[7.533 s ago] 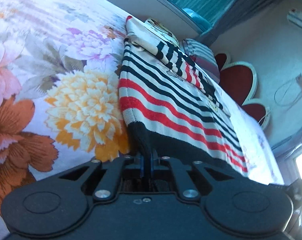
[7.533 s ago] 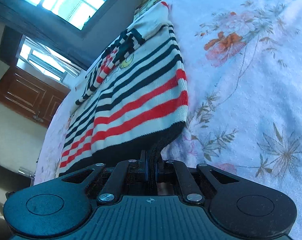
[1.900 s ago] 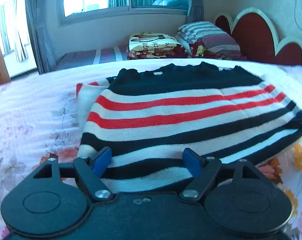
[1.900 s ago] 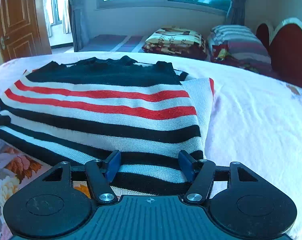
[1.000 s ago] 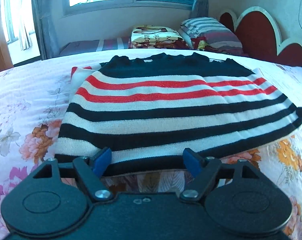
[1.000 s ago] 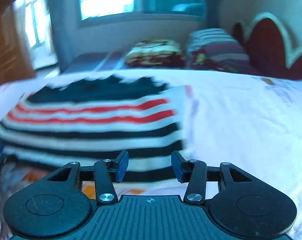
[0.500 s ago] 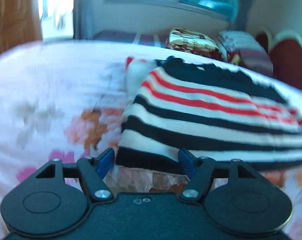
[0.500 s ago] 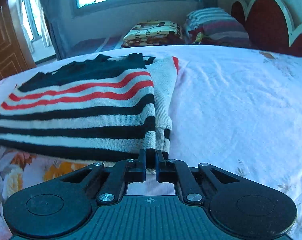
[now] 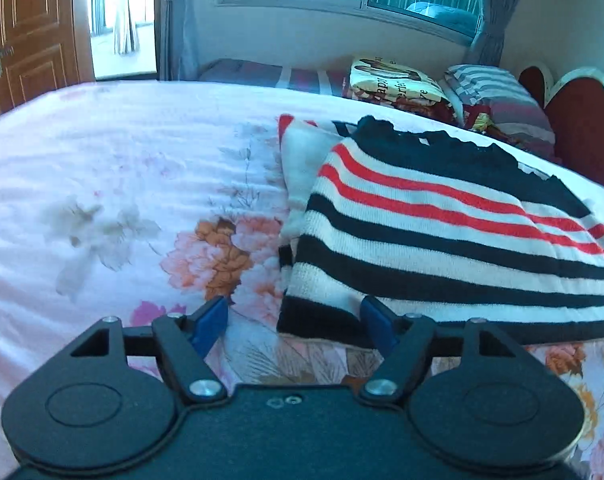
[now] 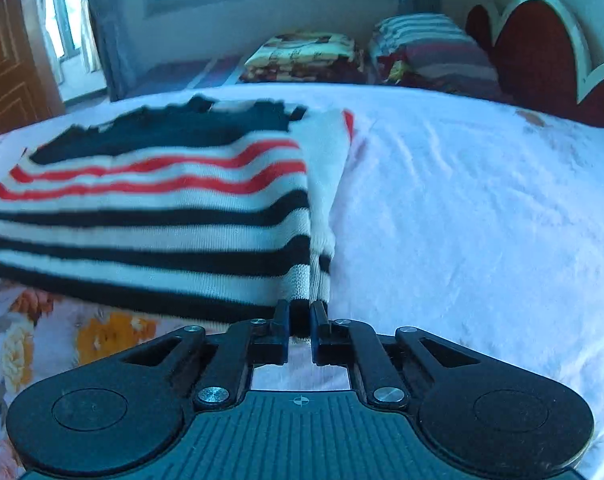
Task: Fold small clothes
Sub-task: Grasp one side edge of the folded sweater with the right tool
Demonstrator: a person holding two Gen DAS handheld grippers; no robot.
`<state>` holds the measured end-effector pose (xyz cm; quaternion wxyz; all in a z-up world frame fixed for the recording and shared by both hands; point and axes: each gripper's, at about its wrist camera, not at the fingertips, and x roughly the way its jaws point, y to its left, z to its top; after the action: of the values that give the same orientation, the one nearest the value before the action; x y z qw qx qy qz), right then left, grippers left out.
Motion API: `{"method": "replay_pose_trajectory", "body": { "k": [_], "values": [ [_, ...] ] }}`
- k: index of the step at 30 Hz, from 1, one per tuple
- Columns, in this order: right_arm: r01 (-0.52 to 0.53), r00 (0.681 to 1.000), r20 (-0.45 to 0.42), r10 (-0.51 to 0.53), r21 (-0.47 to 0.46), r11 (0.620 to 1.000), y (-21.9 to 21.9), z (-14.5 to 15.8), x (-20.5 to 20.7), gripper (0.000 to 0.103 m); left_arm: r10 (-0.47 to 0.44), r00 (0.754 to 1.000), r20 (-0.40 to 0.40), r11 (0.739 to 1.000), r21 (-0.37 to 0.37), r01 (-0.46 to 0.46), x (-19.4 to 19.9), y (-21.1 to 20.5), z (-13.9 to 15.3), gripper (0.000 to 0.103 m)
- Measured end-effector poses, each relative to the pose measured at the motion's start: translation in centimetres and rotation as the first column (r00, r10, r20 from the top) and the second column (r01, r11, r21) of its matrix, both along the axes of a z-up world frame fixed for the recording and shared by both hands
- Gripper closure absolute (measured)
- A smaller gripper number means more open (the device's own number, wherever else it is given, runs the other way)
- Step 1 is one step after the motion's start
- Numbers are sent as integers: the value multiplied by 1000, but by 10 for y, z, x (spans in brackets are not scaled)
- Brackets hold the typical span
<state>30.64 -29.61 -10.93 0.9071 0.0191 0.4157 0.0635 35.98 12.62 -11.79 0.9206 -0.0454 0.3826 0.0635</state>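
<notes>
folded striped sweater (image 9: 441, 236) lying on the bed (image 9: 122, 168), flat, black band at the far edge, red and black stripes toward the camera. in the left wrist view at about 2 o'clock, cut off by the right border, so its far corner not visible.

left tongs (image 9: 294, 322) spread wide, holding nothing. blue pads (image 9: 210, 322) at both sides of the sweater's near left corner; right pad looks to be against the black hem at 5 o'clock of the garment, left pad over the flowered sheet, apart from the knit. real contact hard to judge, since the black body hides the part under the pads.

right tongs (image 10: 300, 322) clenched on the near right corner of the sweater (image 10: 162, 216), at 6 o'clock in the right wrist view. only a narrow piece of dark hem visible between the jaws; the layers deeper inside hidden by the black fingers. a cream layer with a red edge showing out under the top layer at 1 o'clock. left part of the garment cut off by the frame and a little blurred.

behind, at 12 o'clock, printed pillow (image 10: 302, 54) and striped pillow (image 10: 429, 40), soft in focus; red headboard (image 10: 541, 48) at 2 o'clock, partly out of view. wooden door (image 9: 30, 28) at 10 o'clock in the left view.
</notes>
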Motion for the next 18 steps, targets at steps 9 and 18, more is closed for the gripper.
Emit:
{"method": "replay_pose_trajectory", "body": {
  "k": [9,18],
  "values": [
    [-94,996,-14,93,-129,987,40,-10,-3,95,-12,1000,-24,999,29,12,4,-2,-5,29],
    [-30,1000,-10,30,-54,998,36,4,-6,95,-15,999,-35,1000,15,15,4,3,-3,27]
  ]
}}
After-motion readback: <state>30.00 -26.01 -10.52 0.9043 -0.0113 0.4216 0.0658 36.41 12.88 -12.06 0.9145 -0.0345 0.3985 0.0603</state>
